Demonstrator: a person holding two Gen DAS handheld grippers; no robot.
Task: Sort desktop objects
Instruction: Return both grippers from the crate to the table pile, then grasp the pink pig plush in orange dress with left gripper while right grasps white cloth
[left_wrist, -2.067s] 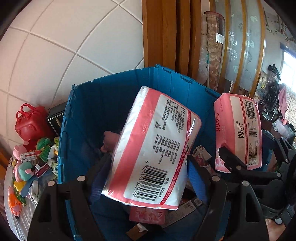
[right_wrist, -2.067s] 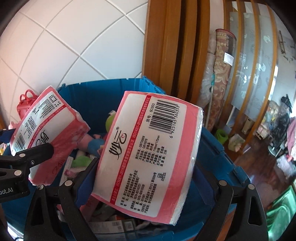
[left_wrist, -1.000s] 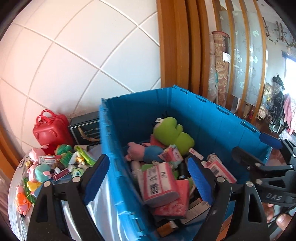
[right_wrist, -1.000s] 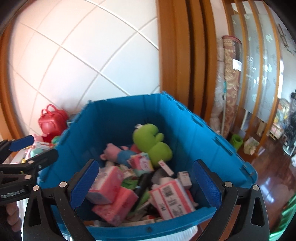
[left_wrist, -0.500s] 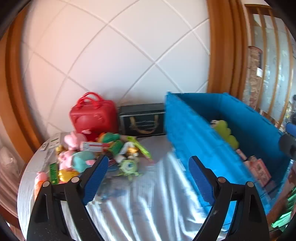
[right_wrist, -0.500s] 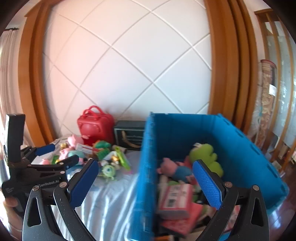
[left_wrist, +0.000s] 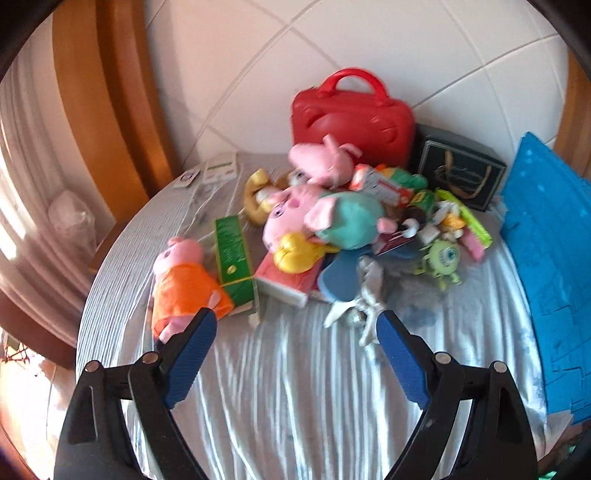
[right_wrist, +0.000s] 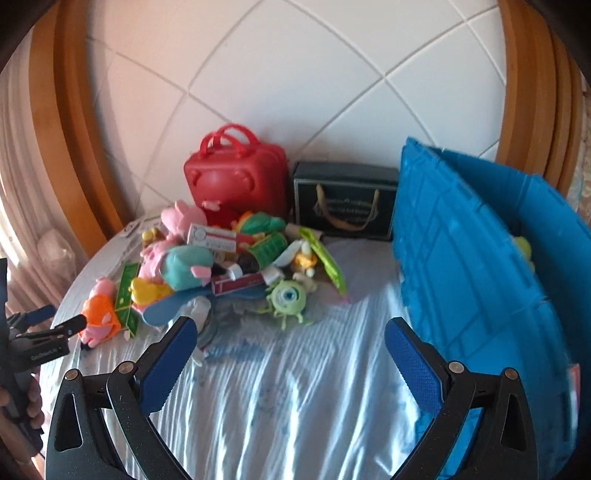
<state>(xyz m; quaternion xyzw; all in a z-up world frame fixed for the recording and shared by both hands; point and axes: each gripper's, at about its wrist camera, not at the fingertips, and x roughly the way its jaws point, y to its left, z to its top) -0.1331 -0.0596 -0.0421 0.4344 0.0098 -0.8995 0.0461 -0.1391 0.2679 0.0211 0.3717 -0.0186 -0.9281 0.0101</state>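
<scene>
Left wrist view: left gripper (left_wrist: 295, 332) spread wide, nothing between its fingers, hovering over the pale tablecloth (left_wrist: 295, 406) just short of the toy pile (left_wrist: 332, 229). One fingertip overlaps the orange-dressed pig plush (left_wrist: 181, 284) at the pile's edge; contact cannot be confirmed.

Right wrist view: right gripper (right_wrist: 288, 339) likewise wide apart and empty, short of the pile, the green one-eyed monster toy (right_wrist: 287, 297) nearest. Blue crate (right_wrist: 461, 258) stands beside the pile; red case (right_wrist: 236, 181) and dark gift box (right_wrist: 345, 201) behind it.
</scene>
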